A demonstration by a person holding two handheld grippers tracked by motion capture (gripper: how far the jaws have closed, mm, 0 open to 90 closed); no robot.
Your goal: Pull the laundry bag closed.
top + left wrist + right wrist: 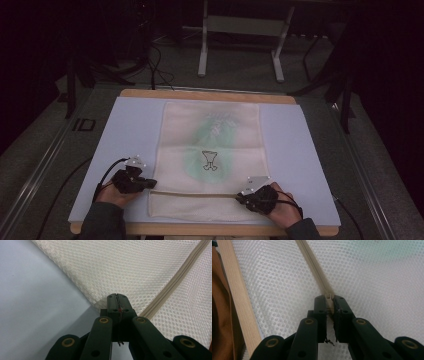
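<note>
A cream mesh bag (210, 130) lies flat on a pale blue board (130, 130), with a greenish cloth and a small black drawing (210, 161) showing through it. A beige zipper (195, 193) crosses its near end. My left gripper (151, 183) sits at the bag's left edge by the zipper's end. In the left gripper view its jaws (117, 296) are pressed together on the mesh edge (97, 302). My right gripper (240, 196) is at the zipper's right part. In the right gripper view it (328, 298) is shut on the beige zipper pull (328, 295).
The board rests on a wooden table whose edge (237, 290) runs close to the right gripper. A brown garment (219, 315) lies beyond that edge. Behind the table stands a metal frame (202, 50), with cables (157, 70) on the grey floor.
</note>
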